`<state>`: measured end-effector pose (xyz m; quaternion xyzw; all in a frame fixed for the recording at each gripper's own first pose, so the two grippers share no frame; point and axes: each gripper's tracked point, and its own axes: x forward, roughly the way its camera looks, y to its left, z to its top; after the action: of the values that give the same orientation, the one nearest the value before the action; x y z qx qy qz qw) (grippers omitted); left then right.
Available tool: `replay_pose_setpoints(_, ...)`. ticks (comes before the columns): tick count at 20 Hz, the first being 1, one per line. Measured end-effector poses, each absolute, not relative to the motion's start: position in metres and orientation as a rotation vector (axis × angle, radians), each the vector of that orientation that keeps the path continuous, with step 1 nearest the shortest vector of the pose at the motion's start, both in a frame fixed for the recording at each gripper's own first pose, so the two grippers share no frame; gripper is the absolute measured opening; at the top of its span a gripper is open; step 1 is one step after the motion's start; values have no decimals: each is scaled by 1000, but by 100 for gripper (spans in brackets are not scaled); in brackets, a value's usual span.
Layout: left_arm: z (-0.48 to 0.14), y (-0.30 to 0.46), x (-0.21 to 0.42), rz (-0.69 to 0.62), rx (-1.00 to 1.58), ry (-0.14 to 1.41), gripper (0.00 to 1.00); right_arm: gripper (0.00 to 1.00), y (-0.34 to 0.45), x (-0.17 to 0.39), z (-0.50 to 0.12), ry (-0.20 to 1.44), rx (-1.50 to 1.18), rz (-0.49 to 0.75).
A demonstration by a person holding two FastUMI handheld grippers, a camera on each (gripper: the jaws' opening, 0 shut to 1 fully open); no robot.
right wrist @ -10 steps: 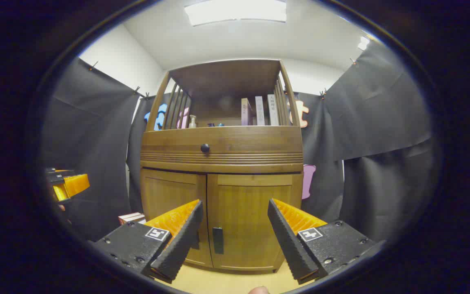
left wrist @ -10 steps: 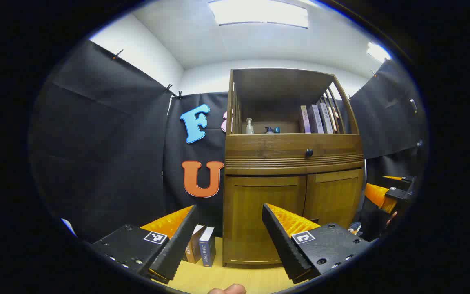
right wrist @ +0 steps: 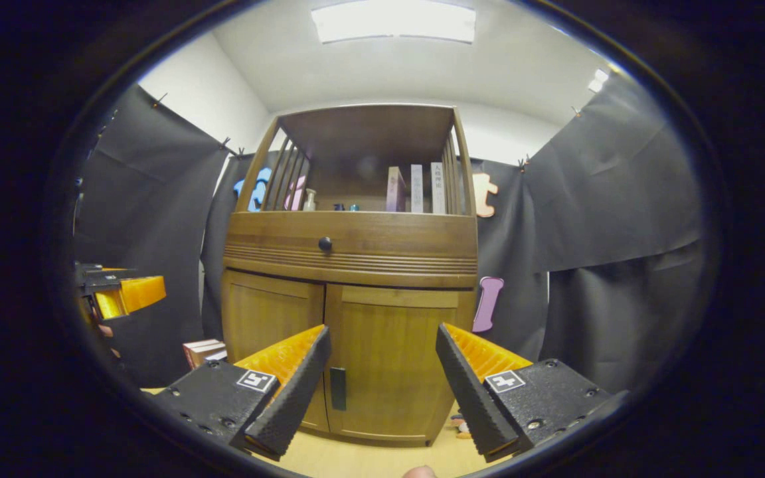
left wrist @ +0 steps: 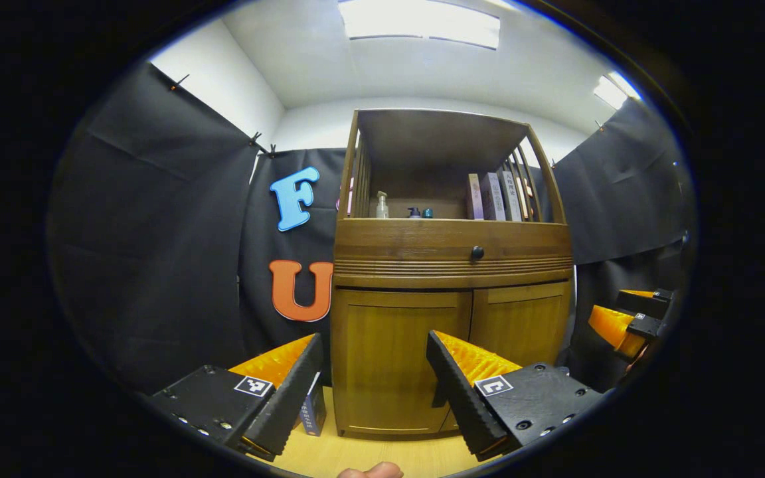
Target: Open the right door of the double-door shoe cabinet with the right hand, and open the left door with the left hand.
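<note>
Wooden shoe cabinet [left wrist: 449, 265] standing on the pale floor [right wrist: 356, 458], black cloth wall close on either side, open floor in front. Right door [right wrist: 389, 358] and left door [left wrist: 396, 362] both closed (dark handle [right wrist: 337, 388] at the centre seam). Left gripper [left wrist: 374, 378] and right gripper [right wrist: 382, 372]: fingers spread wide, level, facing the doors, apart from them.

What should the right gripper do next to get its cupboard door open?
Probably move forward and a bit left so the open right gripper straddles the dark handle on the right door. Both doors look closed, the fingers hold nothing, and the handle sits just beside its left finger, farther off.
</note>
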<state>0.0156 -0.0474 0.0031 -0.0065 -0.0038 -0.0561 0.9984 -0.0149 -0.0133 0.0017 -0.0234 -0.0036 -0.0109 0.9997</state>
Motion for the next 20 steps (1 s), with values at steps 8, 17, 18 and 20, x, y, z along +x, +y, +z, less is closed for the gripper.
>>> replay_pose_setpoints(8,-4,-52,15,-146,14,1,95,100,4,2,-25,55,-11,21)
replay_pose_setpoints(17,-28,-42,23,-133,47,29,94,100,32,58,-96,199,22,83)
replay_pose_setpoints(18,-30,-40,24,-130,54,30,94,99,35,65,-106,220,36,91)
replay_pose_setpoints(20,-33,-35,27,-116,63,33,94,99,43,84,-123,256,58,97)
